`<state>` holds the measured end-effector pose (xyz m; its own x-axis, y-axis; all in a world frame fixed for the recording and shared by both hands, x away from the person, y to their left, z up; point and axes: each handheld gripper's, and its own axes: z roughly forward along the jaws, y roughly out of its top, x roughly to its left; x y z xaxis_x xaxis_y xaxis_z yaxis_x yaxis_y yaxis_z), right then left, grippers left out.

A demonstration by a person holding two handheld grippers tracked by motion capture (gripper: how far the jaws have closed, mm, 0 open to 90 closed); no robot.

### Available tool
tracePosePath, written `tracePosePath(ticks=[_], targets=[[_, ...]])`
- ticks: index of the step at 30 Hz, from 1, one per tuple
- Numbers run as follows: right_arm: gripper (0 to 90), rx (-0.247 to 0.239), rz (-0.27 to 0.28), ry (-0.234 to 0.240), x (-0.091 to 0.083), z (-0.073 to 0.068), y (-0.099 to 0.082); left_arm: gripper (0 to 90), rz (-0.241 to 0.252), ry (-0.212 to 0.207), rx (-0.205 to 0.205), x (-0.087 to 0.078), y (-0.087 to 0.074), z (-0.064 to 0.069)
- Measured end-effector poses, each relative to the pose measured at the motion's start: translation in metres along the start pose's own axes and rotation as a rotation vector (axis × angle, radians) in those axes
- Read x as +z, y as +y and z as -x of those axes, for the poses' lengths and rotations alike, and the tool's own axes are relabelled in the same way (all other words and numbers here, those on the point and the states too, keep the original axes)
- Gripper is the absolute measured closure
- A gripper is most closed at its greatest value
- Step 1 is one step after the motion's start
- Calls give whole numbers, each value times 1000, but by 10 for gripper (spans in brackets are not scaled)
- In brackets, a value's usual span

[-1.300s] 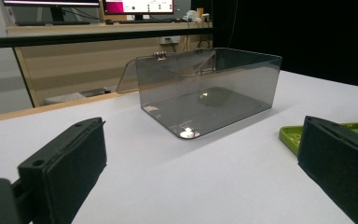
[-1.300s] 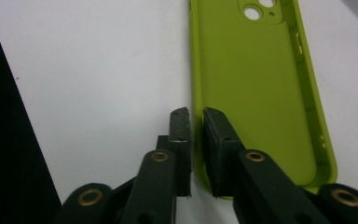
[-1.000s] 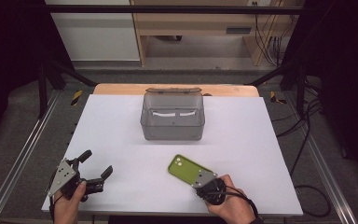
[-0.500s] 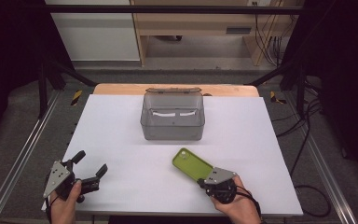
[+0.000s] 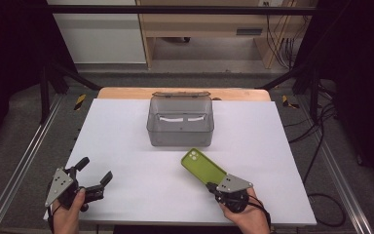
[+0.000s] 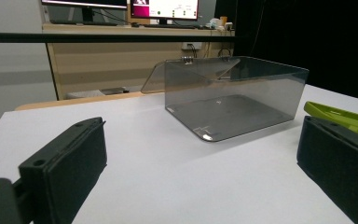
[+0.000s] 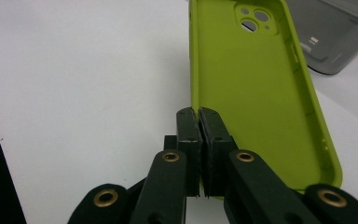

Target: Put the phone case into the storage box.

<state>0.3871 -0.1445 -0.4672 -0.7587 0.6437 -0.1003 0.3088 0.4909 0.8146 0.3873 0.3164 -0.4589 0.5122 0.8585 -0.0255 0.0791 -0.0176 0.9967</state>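
The right gripper (image 5: pixel 213 186) has its jaws clamped on the side wall of the green phone case (image 5: pixel 203 167) above the counter (image 5: pixel 126 146) — likely mid-carry toward the open grey box (image 5: pixel 180 122) just ahead — so the next move calls for lifting it over the rim, while the left gripper (image 5: pixel 93 174) idles, jaws apart.

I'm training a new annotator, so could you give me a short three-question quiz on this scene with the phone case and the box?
1. True or false: the right hand-held gripper is shut on the edge of the green phone case.
2. How do the jaws of the left hand-held gripper stand? A) shut on the case B) open, holding nothing C) shut on the box
3. Fill in: the lid of the clear grey plastic box is ____.

Key: 1 true; 2 B; 3 open
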Motion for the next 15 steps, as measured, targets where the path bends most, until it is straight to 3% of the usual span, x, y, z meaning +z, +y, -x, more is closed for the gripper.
tracePosePath(ticks=[10, 15], targets=[[881, 14, 20, 2, -1, 0, 0, 10, -1, 7, -4, 2, 1, 3], [882, 50, 68, 9, -3, 0, 5, 2, 15, 37, -42, 6, 6, 12]])
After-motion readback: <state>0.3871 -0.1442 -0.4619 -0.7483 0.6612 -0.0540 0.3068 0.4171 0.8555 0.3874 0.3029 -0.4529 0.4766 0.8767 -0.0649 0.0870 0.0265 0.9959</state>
